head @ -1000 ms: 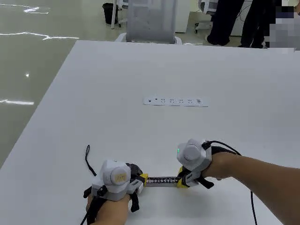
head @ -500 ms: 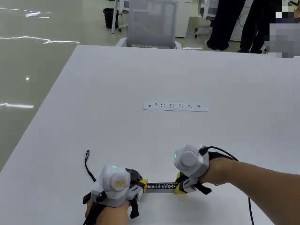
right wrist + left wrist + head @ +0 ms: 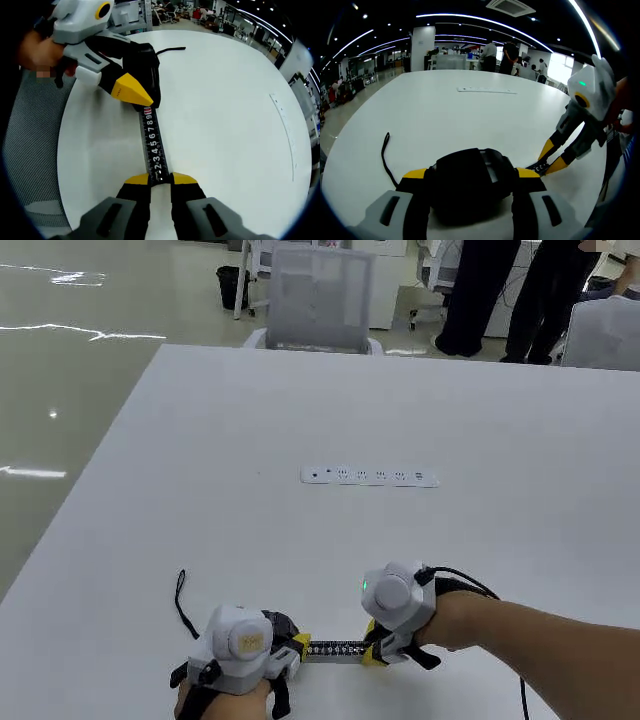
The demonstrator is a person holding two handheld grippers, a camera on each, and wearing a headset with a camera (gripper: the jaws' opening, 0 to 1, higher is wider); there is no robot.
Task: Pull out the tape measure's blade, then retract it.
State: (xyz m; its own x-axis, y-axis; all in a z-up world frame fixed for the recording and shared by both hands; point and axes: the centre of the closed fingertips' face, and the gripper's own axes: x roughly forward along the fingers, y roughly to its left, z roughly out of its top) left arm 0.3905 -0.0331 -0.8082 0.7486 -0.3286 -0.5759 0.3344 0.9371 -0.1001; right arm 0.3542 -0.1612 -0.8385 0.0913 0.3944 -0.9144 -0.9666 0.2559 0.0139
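Holding a short run of blade [image 3: 151, 140] near the front edge of the white table [image 3: 400, 400].
There the left gripper [image 3: 470, 175] clamped the black tape measure case [image 3: 142, 60]; the right gripper [image 3: 161, 178] pinched the blade, seemingly at its hook. Open tabletop lay ahead, with a power strip [image 3: 369, 477] well apart and a wrist strap [image 3: 182, 602] trailing left.

This is an open-plan office. A large white table [image 3: 200, 440] carries a white power strip [image 3: 369, 477] toward 12 o'clock. A grey mesh-backed office chair [image 3: 312, 300] stands at the table's far edge at 12 o'clock, with a black bin [image 3: 229, 285] at 11. A glossy pale floor [image 3: 60, 390] spreads at 9 o'clock and people [image 3: 480, 290] stand at 1. Long ceiling light strips [image 3: 470, 20] and a ceiling vent [image 3: 509, 7] run overhead.
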